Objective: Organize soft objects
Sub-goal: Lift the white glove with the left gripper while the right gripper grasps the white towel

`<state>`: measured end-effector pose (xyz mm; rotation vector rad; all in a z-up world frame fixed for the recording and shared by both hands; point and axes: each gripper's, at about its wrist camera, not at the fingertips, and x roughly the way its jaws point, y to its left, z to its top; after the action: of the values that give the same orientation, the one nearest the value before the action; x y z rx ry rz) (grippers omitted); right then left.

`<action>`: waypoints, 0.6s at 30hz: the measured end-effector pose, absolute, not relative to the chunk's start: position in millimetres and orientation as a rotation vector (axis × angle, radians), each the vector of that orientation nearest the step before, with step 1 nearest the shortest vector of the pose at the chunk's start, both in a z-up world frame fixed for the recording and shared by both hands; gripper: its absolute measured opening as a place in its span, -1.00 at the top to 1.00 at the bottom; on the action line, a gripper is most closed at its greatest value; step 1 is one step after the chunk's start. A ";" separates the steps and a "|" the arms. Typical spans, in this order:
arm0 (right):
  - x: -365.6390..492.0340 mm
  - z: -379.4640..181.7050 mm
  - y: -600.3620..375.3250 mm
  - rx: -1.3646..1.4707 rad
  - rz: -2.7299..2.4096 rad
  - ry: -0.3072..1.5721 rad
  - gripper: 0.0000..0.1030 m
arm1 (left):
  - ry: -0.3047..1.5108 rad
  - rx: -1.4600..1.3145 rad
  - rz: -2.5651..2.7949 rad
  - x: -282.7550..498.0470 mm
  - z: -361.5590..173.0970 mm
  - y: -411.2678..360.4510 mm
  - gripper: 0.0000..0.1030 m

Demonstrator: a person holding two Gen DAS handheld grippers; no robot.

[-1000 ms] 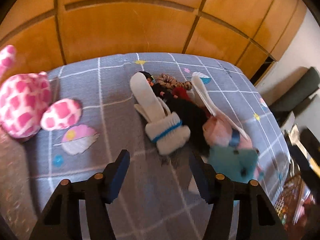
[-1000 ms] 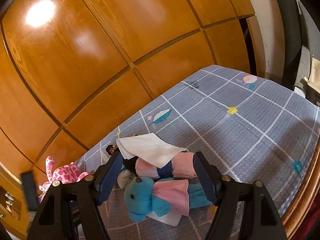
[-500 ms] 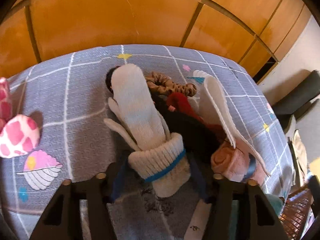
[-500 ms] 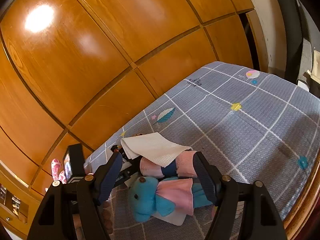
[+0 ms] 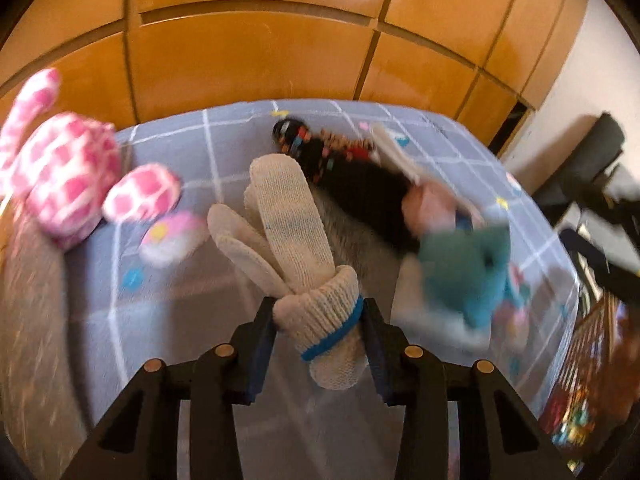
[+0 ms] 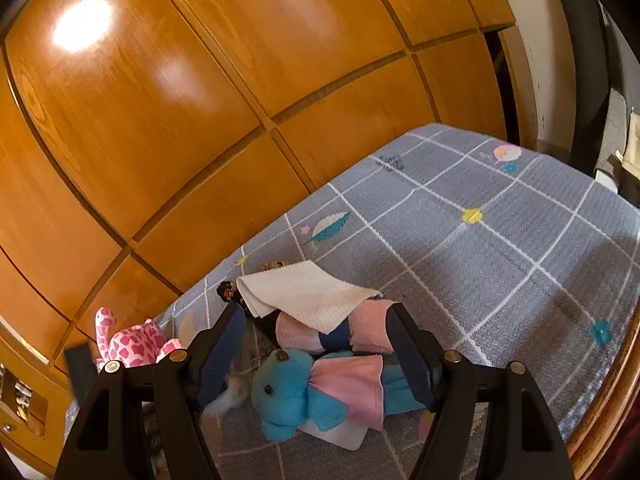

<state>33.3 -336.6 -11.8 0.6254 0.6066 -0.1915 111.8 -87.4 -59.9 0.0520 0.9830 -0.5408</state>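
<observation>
A white knit glove [image 5: 288,216] with a blue band on its cuff sticks out forward from my left gripper [image 5: 320,316]. The jaws are closing and both pads press on the cuff. Behind it lies a pile: a black garment [image 5: 360,192], a pink rolled cloth [image 5: 432,208] and a blue plush elephant [image 5: 468,268]. My right gripper [image 6: 316,320] hangs open above the blue plush elephant [image 6: 292,392] and the pink rolled cloth [image 6: 368,328], touching neither. A white cloth [image 6: 304,292] drapes over the roll.
A pink-spotted plush [image 5: 68,172] sits at the left on the grey checked bedspread [image 6: 480,260]. Wooden wall panels [image 6: 200,100] close off the far side. A dark chair [image 5: 592,160] stands off the right edge, and the bedspread's right half is bare.
My left gripper went forward onto the glove's cuff, its jaws narrowed around it, and the glove has shifted left, away from the pile. The right gripper kept still.
</observation>
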 end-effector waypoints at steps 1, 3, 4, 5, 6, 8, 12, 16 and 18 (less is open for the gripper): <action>34.8 -13.0 -337.7 0.630 -0.187 0.620 -0.44 | 0.982 0.068 -0.539 101.8 -63.5 -81.5 0.18; 39.6 -16.3 -338.7 0.638 -0.168 0.657 -0.44 | 0.987 0.102 -0.532 85.2 -73.1 -71.8 0.18; 43.5 -17.8 -338.3 0.635 -0.156 0.684 -0.44 | 0.991 0.108 -0.530 78.3 -78.2 -66.3 0.18; 49.7 -19.6 -336.6 0.625 -0.137 0.723 -0.44 | 0.987 0.110 -0.531 72.5 -82.6 -61.7 0.17; 55.2 -20.5 -334.3 0.608 -0.122 0.750 -0.44 | 0.976 0.107 -0.533 68.1 -83.7 -58.6 0.17; 67.9 -17.3 -324.4 0.533 -0.112 0.778 -0.44 | 0.963 0.092 -0.540 62.8 -85.7 -52.6 0.17; 105.4 -8.4 -295.2 0.362 -0.048 0.823 -0.44 | 0.963 0.048 -0.545 62.7 -90.2 -47.4 0.17; 148.4 -19.6 -270.8 0.222 -0.042 0.891 -0.44 | 0.973 -0.004 -0.547 62.2 -91.4 -38.3 0.16; 163.2 -27.6 -266.1 0.202 -0.053 0.919 -0.44 | 0.973 -0.005 -0.548 62.9 -90.8 -40.7 0.15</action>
<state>163.2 -266.1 -27.6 0.2017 0.9191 -0.0535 62.9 -40.7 -90.8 -0.0052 0.9725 -0.5478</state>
